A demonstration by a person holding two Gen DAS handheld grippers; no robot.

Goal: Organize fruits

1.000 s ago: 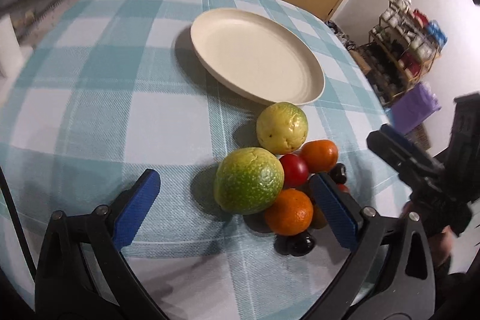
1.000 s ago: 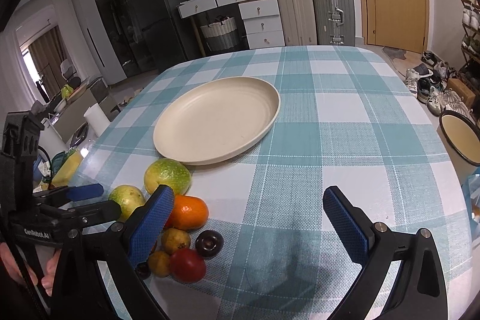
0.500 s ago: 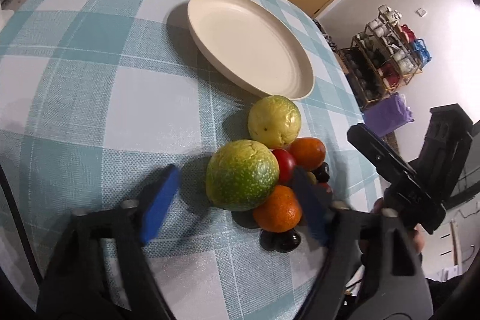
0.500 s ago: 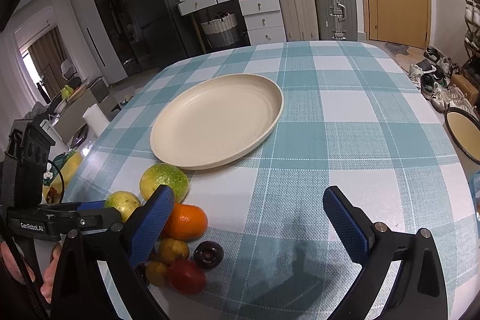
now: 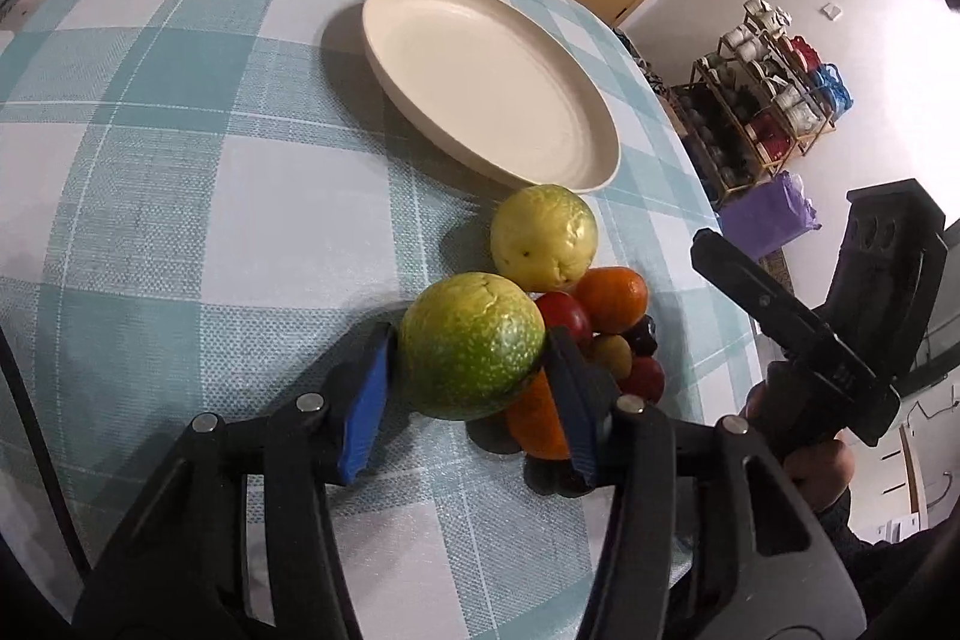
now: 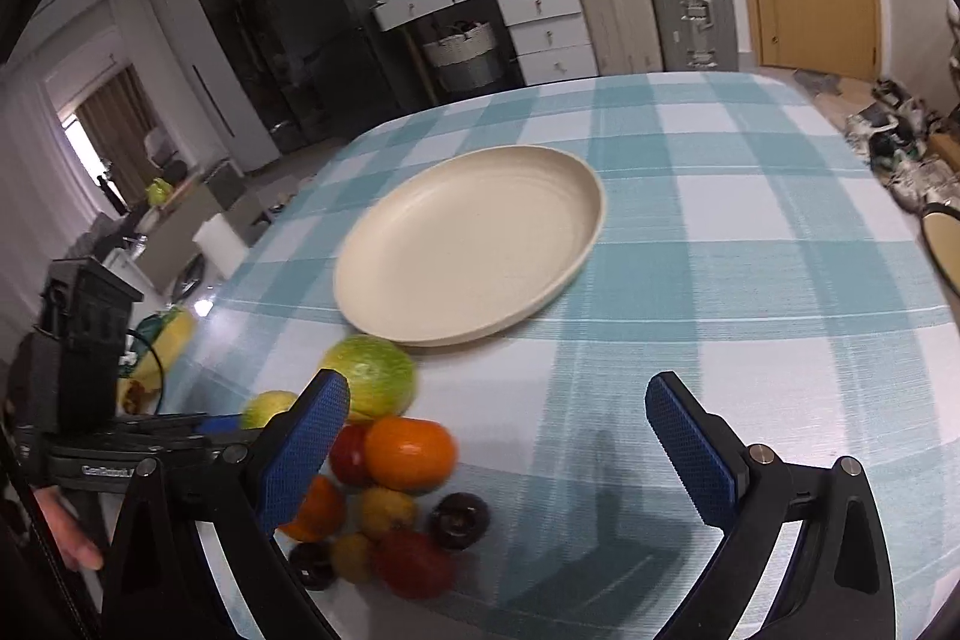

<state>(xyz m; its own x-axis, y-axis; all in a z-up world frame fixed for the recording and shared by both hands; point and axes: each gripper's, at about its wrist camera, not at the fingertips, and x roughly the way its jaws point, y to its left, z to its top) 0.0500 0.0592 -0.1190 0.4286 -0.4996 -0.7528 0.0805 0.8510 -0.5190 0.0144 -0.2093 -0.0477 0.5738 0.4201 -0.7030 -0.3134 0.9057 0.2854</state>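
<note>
A pile of fruit lies on the checked table just short of an empty cream plate (image 5: 492, 94) (image 6: 468, 244). My left gripper (image 5: 471, 334) has its jaws closing, and both blue pads touch the sides of the big green-yellow fruit (image 5: 471, 346), which rests on the cloth. Behind it sit a yellow fruit (image 5: 543, 235), an orange (image 5: 612, 289), a red tomato (image 5: 564, 313) and small dark plums (image 6: 459, 520). My right gripper (image 6: 493, 391) hovers open to the right of the pile, with only cloth between its fingers.
The table's edge curves close behind the fruit on the right gripper's side. A person's hand (image 5: 816, 466) holds the right gripper (image 5: 780, 316). Suitcases (image 6: 690, 4), drawers and a door stand beyond the table's far side.
The left jaws went from wide open to closed in on the green-yellow fruit, and that gripper drew nearer to it. The right gripper stayed open and hardly shifted.
</note>
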